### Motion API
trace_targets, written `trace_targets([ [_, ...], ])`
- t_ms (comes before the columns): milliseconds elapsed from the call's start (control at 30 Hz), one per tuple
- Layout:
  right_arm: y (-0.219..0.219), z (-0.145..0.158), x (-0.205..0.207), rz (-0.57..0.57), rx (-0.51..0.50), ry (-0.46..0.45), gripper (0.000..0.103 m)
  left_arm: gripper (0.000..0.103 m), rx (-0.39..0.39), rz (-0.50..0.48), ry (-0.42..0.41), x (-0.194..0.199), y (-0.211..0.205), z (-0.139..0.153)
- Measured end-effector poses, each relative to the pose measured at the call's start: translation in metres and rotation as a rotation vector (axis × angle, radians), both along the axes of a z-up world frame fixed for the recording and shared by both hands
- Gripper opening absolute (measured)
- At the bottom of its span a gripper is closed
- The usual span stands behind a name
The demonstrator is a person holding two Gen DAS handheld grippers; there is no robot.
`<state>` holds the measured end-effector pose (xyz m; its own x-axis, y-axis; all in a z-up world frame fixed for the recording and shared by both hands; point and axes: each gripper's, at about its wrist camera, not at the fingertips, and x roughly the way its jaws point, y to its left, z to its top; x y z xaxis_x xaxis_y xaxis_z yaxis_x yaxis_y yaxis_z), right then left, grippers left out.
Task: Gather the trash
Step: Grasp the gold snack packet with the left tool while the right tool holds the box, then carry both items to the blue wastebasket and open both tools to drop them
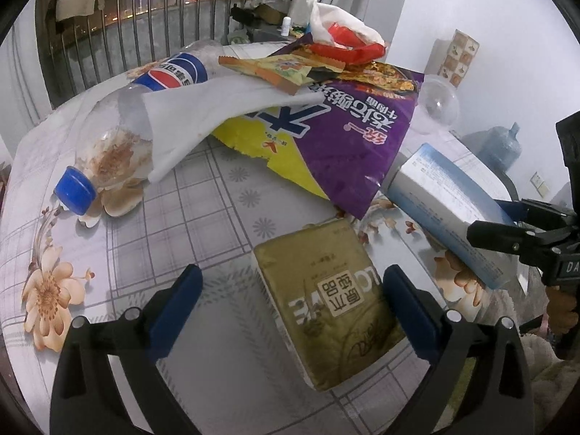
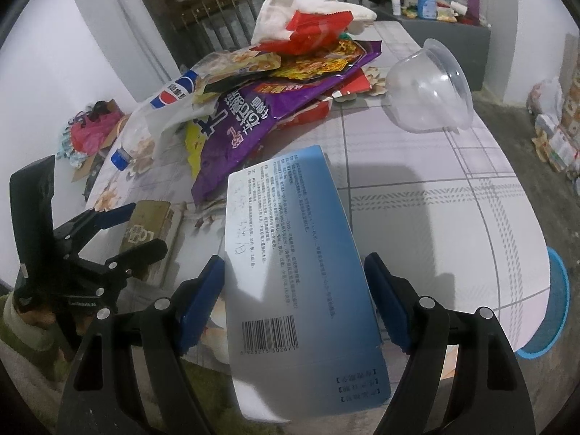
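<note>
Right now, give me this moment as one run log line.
left gripper: open, straddling gold pack | right gripper: shut on blue box | pile: bottle, purple bag

Two close wrist views angled down, sharing table point(image 1: 203, 195)

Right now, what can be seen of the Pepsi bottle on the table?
The Pepsi bottle is clear plastic, lying on its side on the flowered tablecloth, its blue cap on and pointing toward the camera. A red, white and blue label wraps its middle. Brownish residue clings inside near the neck. A white sheet drapes over its middle, and the purple noodle bag lies beside it. Neither gripper touches it.
</note>
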<state>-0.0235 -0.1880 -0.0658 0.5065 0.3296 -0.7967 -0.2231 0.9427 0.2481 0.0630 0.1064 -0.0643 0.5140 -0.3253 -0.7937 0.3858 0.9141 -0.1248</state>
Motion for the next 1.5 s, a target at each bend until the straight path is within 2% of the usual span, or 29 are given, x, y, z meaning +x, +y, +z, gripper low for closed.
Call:
trace_targets([
  [200, 0.003, -0.001, 0.002, -0.007, -0.015, -0.003, 0.075, 0.097, 0.026, -0.016, -0.020, -0.004, -0.007, 0.000],
  [433, 0.009, 0.000, -0.002, 0.000, -0.075, -0.026, 0.073, 0.097, 0.057, -0.036, 0.033, 0.000, -0.005, 0.004],
  [633, 0.004, 0.002, -0.006, -0.007, -0.063, -0.030, 0.071, 0.074, 0.042, -0.054, 0.033, -0.009, -0.004, 0.010],
  [767, -0.004, 0.004, -0.013, -0.025, -0.038, -0.036, 0.070, 0.055, 0.023, -0.052, 0.038, -0.010, -0.007, 0.012],
  [1000, -0.027, 0.009, -0.024, -0.071, 0.034, -0.043, 0.070, 0.053, 0.018, -0.010, 0.040, -0.012, -0.003, 0.020],
  [1167, -0.052, 0.017, -0.034, -0.110, 0.133, -0.060, 0.070, 0.053, -0.001, -0.015, 0.026, -0.020, -0.006, 0.033],
  [1300, -0.079, 0.023, -0.044, -0.166, 0.196, -0.080, 0.070, 0.053, -0.025, -0.066, -0.012, -0.023, -0.022, 0.051],
  [1500, -0.136, 0.030, -0.063, -0.315, 0.266, -0.126, 0.070, 0.053, -0.055, -0.218, -0.068, -0.015, -0.081, 0.077],
])
